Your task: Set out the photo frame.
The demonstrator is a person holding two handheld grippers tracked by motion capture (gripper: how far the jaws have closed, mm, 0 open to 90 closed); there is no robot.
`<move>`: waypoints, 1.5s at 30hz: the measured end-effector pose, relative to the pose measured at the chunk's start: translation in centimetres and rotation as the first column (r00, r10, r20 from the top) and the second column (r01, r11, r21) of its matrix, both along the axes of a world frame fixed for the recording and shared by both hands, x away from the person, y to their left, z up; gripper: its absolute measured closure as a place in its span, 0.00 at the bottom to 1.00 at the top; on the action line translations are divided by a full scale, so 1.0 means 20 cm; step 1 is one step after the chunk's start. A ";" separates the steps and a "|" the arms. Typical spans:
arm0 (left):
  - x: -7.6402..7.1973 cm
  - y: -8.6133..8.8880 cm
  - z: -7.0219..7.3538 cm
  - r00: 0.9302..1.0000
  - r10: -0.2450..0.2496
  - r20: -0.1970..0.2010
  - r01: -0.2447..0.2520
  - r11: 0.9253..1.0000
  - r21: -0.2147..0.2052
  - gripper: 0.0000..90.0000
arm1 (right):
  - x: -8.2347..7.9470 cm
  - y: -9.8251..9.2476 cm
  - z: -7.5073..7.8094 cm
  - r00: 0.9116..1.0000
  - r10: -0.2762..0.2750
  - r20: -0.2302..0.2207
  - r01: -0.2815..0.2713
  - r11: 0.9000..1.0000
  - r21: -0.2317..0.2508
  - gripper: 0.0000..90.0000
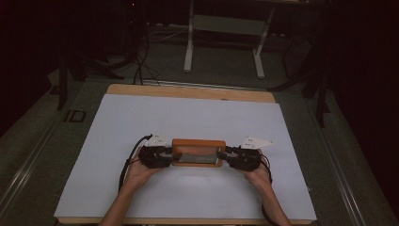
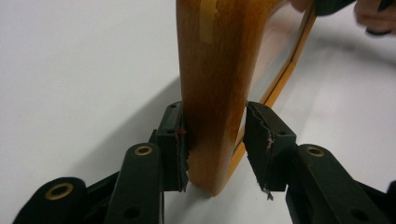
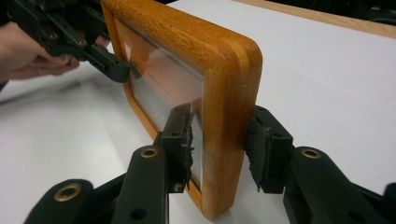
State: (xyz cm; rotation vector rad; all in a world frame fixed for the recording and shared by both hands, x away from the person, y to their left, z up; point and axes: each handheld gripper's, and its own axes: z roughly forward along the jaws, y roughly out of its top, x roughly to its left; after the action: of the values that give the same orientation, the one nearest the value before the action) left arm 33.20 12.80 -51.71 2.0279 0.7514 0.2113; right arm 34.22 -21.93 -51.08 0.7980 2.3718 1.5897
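High view: wooden picture frame (image 1: 198, 151) stands on edge on the white sheet (image 1: 188, 117) covering the table (image 1: 188, 92), lower centre of the picture, long side running left-right, one gripper at each short end. Left gripper (image 1: 165, 155) at its left end, right gripper (image 1: 226, 155) at its right end, hands (image 1: 136, 172) behind both. From up there I can't read the jaw gaps. Left gripper view fills that in: frame edge (image 2: 212, 93) rises through the middle of the picture, left jaw pad flat against the wood, right pad looks just off it with a thin gap at the lower part, so jaws straddle the end, half spread; a firm pinch I can't confirm. Right gripper view shows what the others don't: the glass pane (image 3: 163, 88) and rounded corner of the frame (image 3: 229, 84). Here both pads sit against the frame, one on the glass side, one on the back, pinching that end. Left gripper (image 3: 126, 70) shows upper left of that view at the far end, fingers (image 3: 28, 51) behind it.
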 end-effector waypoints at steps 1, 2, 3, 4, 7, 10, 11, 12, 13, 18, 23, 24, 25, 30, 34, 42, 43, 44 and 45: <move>0.00 0.00 0.00 1.000 0.000 0.000 0.000 1.000 0.000 0.67 | 0.01 0.00 0.00 1.000 -0.002 -0.008 0.002 1.000 0.010 0.70; 0.00 0.00 0.00 1.000 0.004 -0.004 -0.004 1.000 -0.008 0.67 | 0.01 0.00 0.00 1.000 -0.002 -0.008 0.002 1.000 0.010 0.70; 0.01 0.00 -0.01 1.000 0.010 -0.012 -0.010 1.000 -0.020 0.67 | 0.01 0.00 -0.01 1.000 -0.007 -0.018 0.007 1.000 0.017 0.70; 0.01 0.01 -0.01 1.000 0.014 -0.017 -0.014 0.999 -0.029 0.67 | 0.03 0.00 -0.01 0.999 -0.017 -0.030 0.018 0.999 0.027 0.70; 0.03 0.01 -0.02 0.999 0.028 -0.033 -0.030 0.998 -0.051 0.67 | 0.05 0.00 -0.02 0.999 -0.030 -0.039 0.031 0.999 0.039 0.69; 0.03 0.01 -0.02 0.999 0.038 -0.040 -0.040 0.998 -0.058 0.67 | 0.06 0.00 -0.03 0.998 -0.036 -0.049 0.038 0.998 0.046 0.69; 0.04 0.01 -0.03 0.998 0.048 -0.043 -0.051 0.997 -0.061 0.66 | 0.07 0.00 -0.03 0.998 -0.040 -0.053 0.042 0.998 0.049 0.69; 0.04 0.01 -0.03 0.998 0.048 -0.043 -0.051 0.997 -0.061 0.66 | 0.07 0.01 -0.03 0.997 -0.044 -0.057 0.047 0.998 0.050 0.69; 0.04 0.01 -0.03 0.997 0.054 -0.046 -0.057 0.996 -0.066 0.66 | 0.08 0.01 -0.03 0.997 -0.048 -0.059 0.051 0.997 0.054 0.69; 0.05 0.01 -0.04 0.997 0.059 -0.051 -0.063 0.995 -0.079 0.66 | 0.09 0.01 -0.04 0.996 -0.052 -0.074 0.057 0.996 0.064 0.69; 0.06 0.01 -0.04 0.996 0.063 -0.056 -0.068 0.994 -0.087 0.65 | 0.10 0.01 -0.04 0.996 -0.054 -0.074 0.059 0.996 0.065 0.69; 0.06 0.01 -0.04 0.996 0.064 -0.056 -0.069 0.994 -0.088 0.65 | 0.10 0.01 -0.04 0.996 -0.055 -0.074 0.060 0.996 0.066 0.69; 0.06 0.01 -0.04 0.996 0.064 -0.057 -0.069 0.994 -0.088 0.65 | 0.10 0.01 -0.04 0.996 -0.055 -0.074 0.060 0.996 0.065 0.69; 0.06 0.01 -0.04 0.996 0.065 -0.063 -0.070 0.994 -0.080 0.65 | 0.09 0.01 -0.04 0.996 -0.051 -0.067 0.055 0.996 0.066 0.69; 0.05 0.01 -0.03 0.996 0.061 -0.071 -0.067 0.994 -0.088 0.62 | 0.09 0.01 -0.05 0.997 -0.052 -0.059 0.056 0.996 0.065 0.68; 0.05 0.03 -0.01 0.996 0.071 -0.058 -0.077 0.993 -0.095 0.53 | 0.07 0.02 -0.04 0.998 -0.042 -0.052 0.045 0.998 0.043 0.56; 0.04 0.04 -0.01 0.996 0.075 -0.058 -0.080 0.992 -0.098 0.53 | 0.07 0.03 -0.04 0.998 -0.045 -0.047 0.046 0.998 0.035 0.55; 0.04 0.05 -0.01 0.995 0.077 -0.056 -0.082 0.992 -0.101 0.53 | 0.07 0.03 -0.04 0.998 -0.047 -0.042 0.049 0.998 0.029 0.54; 0.04 0.06 0.00 0.995 0.079 -0.054 -0.084 0.991 -0.103 0.52 | 0.07 0.02 -0.03 0.998 -0.048 -0.038 0.049 0.998 0.024 0.53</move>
State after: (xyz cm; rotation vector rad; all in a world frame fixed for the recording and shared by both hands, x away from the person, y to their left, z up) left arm 34.02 13.94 -51.72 1.9102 0.8601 0.1654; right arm 35.53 -21.45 -51.78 0.8911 2.3431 1.6022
